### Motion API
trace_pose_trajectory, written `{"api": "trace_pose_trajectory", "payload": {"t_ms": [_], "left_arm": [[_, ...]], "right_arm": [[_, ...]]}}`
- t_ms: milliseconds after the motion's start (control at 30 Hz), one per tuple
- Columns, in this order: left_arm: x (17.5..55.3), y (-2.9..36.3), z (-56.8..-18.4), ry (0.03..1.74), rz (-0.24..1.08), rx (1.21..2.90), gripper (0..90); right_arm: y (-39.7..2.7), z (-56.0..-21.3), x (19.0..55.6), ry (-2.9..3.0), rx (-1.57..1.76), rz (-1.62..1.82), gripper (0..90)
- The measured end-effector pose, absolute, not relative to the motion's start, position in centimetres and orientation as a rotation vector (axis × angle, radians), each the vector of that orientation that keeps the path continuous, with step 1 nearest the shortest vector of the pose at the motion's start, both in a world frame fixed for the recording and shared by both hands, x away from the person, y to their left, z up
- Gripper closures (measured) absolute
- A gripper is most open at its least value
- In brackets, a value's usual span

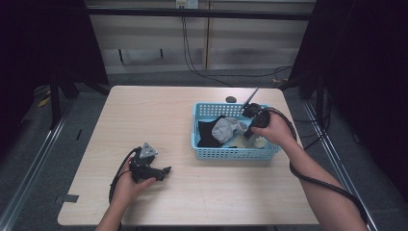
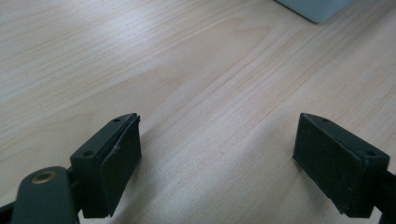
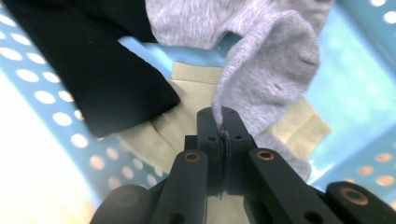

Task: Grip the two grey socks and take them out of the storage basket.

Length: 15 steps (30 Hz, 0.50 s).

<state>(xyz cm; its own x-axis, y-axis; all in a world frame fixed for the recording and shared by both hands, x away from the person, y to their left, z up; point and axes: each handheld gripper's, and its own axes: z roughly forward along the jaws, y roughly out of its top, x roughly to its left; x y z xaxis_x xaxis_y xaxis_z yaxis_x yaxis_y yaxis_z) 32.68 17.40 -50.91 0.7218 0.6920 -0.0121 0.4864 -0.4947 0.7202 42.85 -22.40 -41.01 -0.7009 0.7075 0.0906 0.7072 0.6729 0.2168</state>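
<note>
While the socks mostly lie in the basket, this is how the work stands, biggest thing first:

Table: a pale wooden top that carries everything; bare wood lies under and ahead of the left gripper.

Basket: a light blue, perforated plastic tub, off to the far right of the left gripper and directly beneath the right gripper, whose tip is down inside it.

Black sock: lies in the basket to the left of the right gripper's jaws in the right gripper view, apart from them, untouched.

Grey sock: bunched just ahead of and above the right gripper's tip, one fold caught in it; the rest drapes over the pile inside the basket.

Cream sock: flat on the basket floor, under the grey one and right below the jaws.

Right gripper: jaws pressed together, pinching a fold of the grey sock.

Left gripper: jaws spread wide, nothing between them, resting low over the table.

Progress: I judge this an early stage. One sock is gripped but not yet out of the basket; lifting it clear, setting it down and handling the other two all remain.
</note>
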Motion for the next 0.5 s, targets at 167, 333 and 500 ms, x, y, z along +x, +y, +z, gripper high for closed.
{"api": "trace_pose_trajectory", "payload": {"t_ms": [167, 333, 500], "left_arm": [[32.7, 17.4, -50.9, 0.887, 0.362, 2.192, 14.5], [32.7, 17.4, -50.9, 0.887, 0.361, 2.192, 14.5], [32.7, 17.4, -50.9, 0.888, 0.361, 2.191, 14.5]], "right_arm": [[-23.1, -39.2, 42.4, 2.861, 1.189, 0.429, 88.5], [-23.3, -38.0, 41.9, 2.864, 1.161, 0.455, 88.6], [-22.8, -36.4, 41.0, 2.885, 1.079, 0.474, 88.6]]}}
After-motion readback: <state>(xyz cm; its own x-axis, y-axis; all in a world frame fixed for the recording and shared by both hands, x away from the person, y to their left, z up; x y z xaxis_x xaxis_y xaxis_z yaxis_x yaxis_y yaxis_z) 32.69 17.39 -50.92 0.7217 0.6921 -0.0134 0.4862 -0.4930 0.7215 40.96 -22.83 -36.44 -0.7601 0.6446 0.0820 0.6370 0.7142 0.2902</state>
